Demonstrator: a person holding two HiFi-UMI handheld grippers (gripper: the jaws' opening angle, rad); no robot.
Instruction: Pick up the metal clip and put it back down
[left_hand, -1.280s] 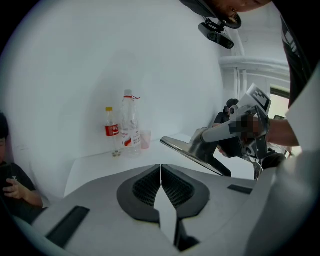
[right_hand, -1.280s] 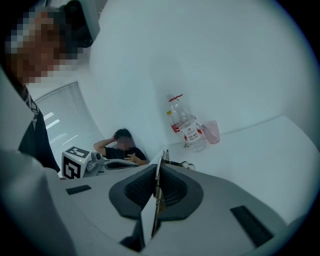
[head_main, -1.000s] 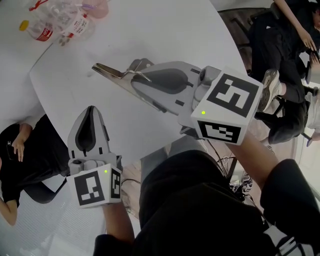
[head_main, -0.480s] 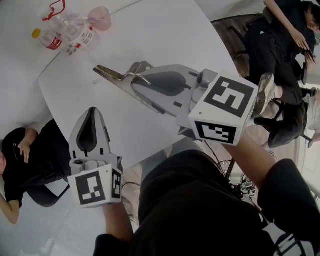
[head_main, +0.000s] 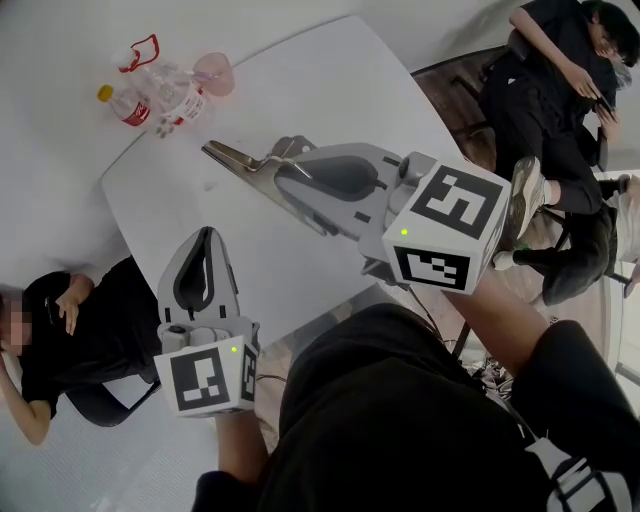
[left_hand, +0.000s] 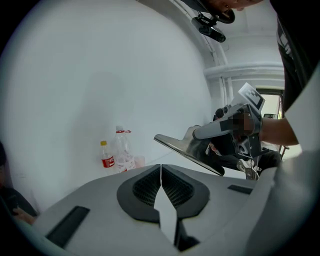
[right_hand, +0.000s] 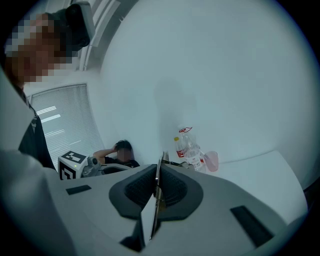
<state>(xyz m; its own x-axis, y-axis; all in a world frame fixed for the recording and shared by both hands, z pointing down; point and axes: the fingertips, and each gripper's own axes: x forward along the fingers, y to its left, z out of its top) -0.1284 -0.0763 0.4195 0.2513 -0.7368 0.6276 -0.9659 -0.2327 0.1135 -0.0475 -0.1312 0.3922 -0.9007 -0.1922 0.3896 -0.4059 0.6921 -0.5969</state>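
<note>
I'm mid-carry. My right gripper (head_main: 288, 165) has its jaws clamped almost together on the metal clip (head_main: 232, 156), which juts out to the far left, clear above the white bench (head_main: 340, 80). Next, I judge, I lower it flat onto the bench and then release. My left gripper (head_main: 203, 245) hangs nearer, jaws together and empty.

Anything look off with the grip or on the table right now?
Nothing stands out. The right gripper is shut on the metal clip over the table; the left gripper is shut, empty; bottles and pink cup stand upright, unspilled.
</note>
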